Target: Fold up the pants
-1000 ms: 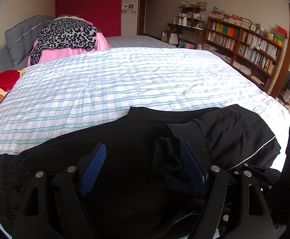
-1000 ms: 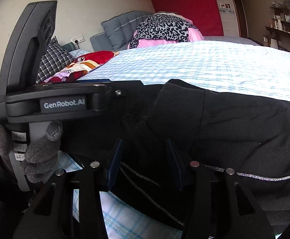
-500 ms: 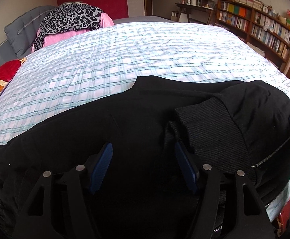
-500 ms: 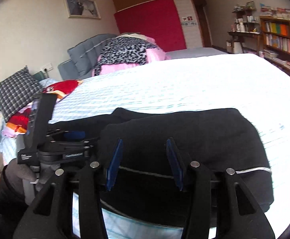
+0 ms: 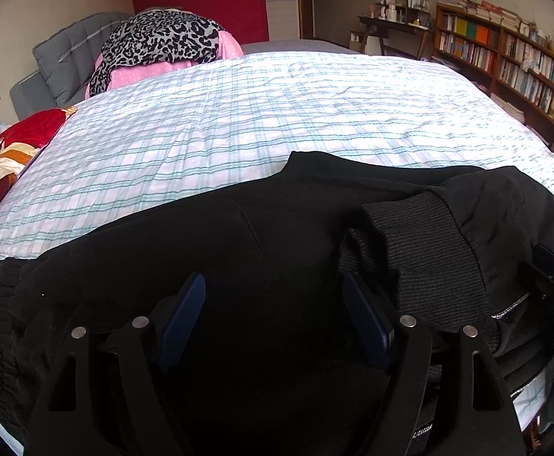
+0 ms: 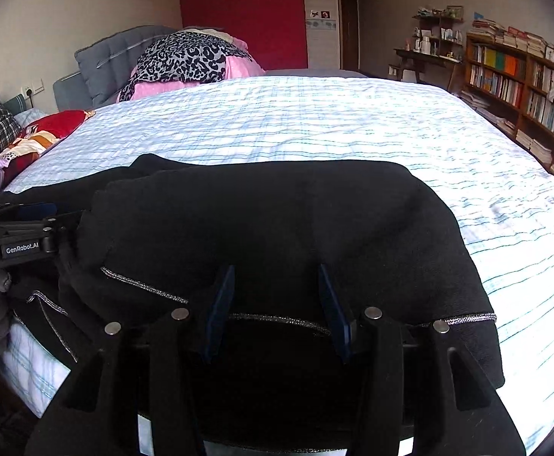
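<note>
The bed (image 5: 277, 114) is carrying the black pants (image 5: 239, 250), which are lying along its near edge from 9 to 3 o'clock, one part doubled over on top. A ribbed cuff (image 5: 421, 235) is resting on the fabric at 3 o'clock in the left wrist view. The left tool (image 5: 273, 315) is hovering over the pants with its jaws spread wide. The right tool (image 6: 277, 304) is standing open too, its blue pads (image 6: 220, 304) straddling the silver stripe (image 6: 277, 318).
</note>
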Available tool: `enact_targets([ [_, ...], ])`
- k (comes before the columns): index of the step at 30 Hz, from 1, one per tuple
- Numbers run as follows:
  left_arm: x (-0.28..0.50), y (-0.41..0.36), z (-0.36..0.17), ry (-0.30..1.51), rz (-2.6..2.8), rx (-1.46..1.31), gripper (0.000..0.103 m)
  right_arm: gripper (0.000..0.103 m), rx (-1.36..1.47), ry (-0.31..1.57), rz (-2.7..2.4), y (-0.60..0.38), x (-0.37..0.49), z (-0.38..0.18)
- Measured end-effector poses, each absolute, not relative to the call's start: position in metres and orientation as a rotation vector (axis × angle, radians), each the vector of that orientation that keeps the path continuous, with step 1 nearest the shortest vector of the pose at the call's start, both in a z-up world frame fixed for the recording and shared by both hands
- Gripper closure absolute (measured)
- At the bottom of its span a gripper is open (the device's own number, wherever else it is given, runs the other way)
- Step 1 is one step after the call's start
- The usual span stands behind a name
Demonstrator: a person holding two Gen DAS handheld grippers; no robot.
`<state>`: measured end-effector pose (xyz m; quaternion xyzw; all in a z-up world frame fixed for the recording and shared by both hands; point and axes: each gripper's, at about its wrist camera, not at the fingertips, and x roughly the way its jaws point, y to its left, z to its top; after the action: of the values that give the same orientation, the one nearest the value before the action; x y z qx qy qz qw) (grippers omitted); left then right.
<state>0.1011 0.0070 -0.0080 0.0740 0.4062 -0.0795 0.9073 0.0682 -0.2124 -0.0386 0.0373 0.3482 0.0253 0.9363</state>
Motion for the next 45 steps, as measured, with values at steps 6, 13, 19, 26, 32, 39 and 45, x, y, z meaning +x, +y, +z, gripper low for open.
enact_targets([
  [6,0.086,0.037,0.007,0.779,-0.075,0.147,0.025,0.055,0.155,0.661,0.117,-0.202,0.064,-0.012],
  [13,0.076,0.087,0.019,0.728,0.067,0.108,0.023,0.052,0.101,0.668,0.197,-0.161,0.079,-0.006],
  [19,0.067,0.126,0.020,0.717,0.163,0.082,0.015,0.048,0.061,0.690,0.269,-0.121,0.091,-0.009],
  [26,0.061,0.161,0.015,0.725,0.240,0.046,0.013,0.045,0.012,0.742,0.264,-0.104,0.104,-0.021],
  [32,0.061,0.188,0.007,0.765,0.263,-0.026,0.013,0.044,-0.015,0.747,0.262,-0.099,0.104,-0.027],
  [39,0.064,0.208,-0.003,0.816,0.213,-0.121,0.011,0.043,-0.008,0.742,0.264,-0.098,0.103,-0.028],
  [45,0.068,0.218,-0.011,0.841,0.172,-0.160,0.008,0.043,0.004,0.739,0.272,-0.101,0.103,-0.028],
])
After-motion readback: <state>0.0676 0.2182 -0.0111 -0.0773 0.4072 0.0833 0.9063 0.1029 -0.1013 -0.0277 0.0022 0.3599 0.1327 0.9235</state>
